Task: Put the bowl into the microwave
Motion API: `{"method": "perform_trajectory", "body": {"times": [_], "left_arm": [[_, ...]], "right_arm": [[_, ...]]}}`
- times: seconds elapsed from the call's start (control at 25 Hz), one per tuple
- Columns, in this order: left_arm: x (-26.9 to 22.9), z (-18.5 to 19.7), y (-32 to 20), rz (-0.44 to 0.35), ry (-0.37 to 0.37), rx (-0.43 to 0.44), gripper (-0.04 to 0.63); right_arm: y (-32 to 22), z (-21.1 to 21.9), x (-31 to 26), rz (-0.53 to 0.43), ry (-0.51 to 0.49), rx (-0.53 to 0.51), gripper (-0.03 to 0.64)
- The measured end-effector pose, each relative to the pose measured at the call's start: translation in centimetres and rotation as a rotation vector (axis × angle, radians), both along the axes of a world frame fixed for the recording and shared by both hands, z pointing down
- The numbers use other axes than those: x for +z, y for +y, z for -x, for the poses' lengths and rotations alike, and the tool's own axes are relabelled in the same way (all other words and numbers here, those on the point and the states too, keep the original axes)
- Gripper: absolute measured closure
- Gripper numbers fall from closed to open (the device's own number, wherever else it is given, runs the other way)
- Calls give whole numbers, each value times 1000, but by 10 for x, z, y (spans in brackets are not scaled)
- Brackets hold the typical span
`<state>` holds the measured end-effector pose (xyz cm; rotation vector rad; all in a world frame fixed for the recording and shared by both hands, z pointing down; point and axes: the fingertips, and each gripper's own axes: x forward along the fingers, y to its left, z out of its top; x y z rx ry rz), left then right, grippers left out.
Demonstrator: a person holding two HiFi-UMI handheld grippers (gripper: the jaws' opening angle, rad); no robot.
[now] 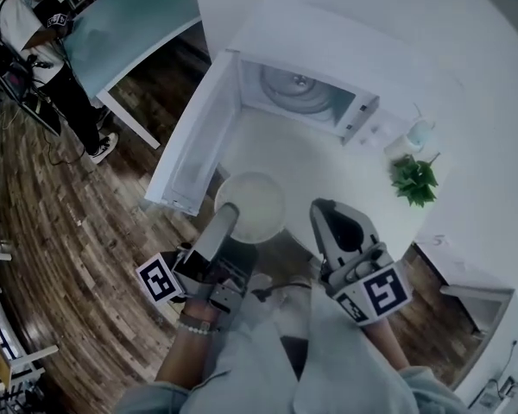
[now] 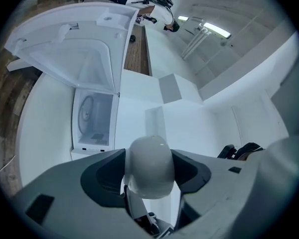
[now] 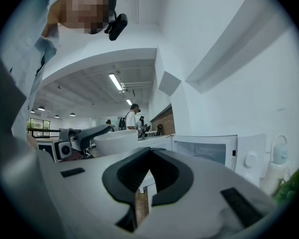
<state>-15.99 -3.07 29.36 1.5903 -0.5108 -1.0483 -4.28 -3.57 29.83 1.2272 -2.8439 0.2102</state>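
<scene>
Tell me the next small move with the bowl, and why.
Probably carry the bowl forward toward the microwave. The left gripper is shut on its rim, the door stands open, and the cavity looks bare. The right gripper is shut and empty beside it.

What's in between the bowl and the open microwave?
Nothing but bare white counter. The head view shows the bowl, pinched by the left hand-held gripper, with only that bare stretch before the microwave.

Dark wood-plank floor (image 1: pixel 52 231), white walls (image 3: pixel 204 24) — a pale table (image 1: pixel 129 28) and ceiling strip lights (image 3: pixel 115 81).
</scene>
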Motion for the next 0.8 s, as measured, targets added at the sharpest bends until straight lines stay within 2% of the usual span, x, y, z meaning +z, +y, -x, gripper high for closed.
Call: {"method": "perform_trajectory", "body": {"times": [0.4, 0.6, 0.8], "left_arm": [[13, -1, -14, 10, -12, 123, 330], [15, -8, -23, 23, 25, 138, 330], [16, -18, -36, 29, 20, 141, 330]], "right_arm": [[2, 3, 9, 9, 9, 121, 614], [-1, 1, 15, 33, -1, 123, 614], [-15, 0, 20, 45, -4, 98, 614]]}}
